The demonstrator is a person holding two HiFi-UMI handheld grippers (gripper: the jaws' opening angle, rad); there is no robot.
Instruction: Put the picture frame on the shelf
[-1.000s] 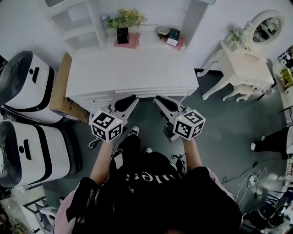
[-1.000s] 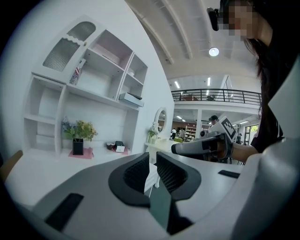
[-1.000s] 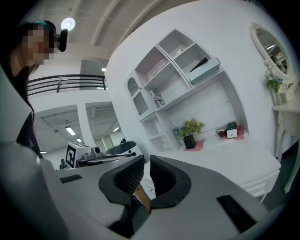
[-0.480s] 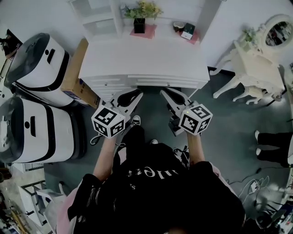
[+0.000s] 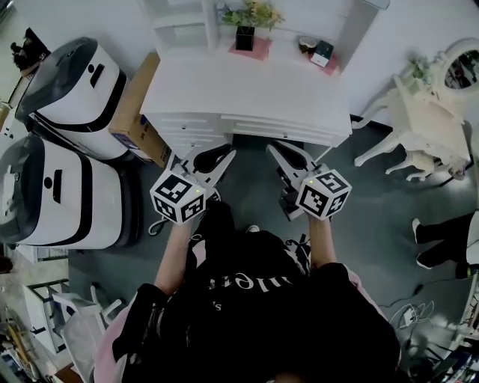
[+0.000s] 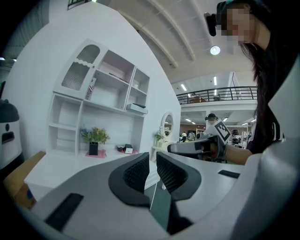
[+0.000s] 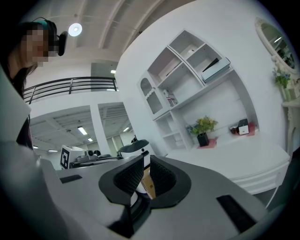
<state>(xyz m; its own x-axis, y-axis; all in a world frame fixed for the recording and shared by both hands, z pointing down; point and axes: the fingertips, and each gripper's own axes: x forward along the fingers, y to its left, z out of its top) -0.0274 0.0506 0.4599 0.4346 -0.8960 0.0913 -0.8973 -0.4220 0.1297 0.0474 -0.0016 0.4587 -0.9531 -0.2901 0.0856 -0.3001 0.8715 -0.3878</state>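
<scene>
Left of the white desk with drawers, two rounded white-and-black machines are seen on the dark floor, and a flat brown cardboard box is leaned against the desk's left end. Along the back of the desk top a white shelf unit with open compartments is set up.

Before the desk's front edge, left of its middle, the left gripper is held level by a person in a black top with pink sleeves and is pointed at the drawers. Its jaws are clenched to a narrow slit, with nothing caught between the ribbed black pads.

At the back of the desk top, near its middle, a green leafy plant in a black pot is placed on a pink mat.

Before the desk's front edge, right of its middle, the right gripper is likewise held level. Its jaws are drawn nearly together on nothing.

At the desk's back right corner a small dark-edged picture frame is stood on a second pink mat, below the shelves and well apart from both grippers. Its detail cannot be made out.

Right of the desk, an ornate white dressing table with an oval mirror is seen.
</scene>
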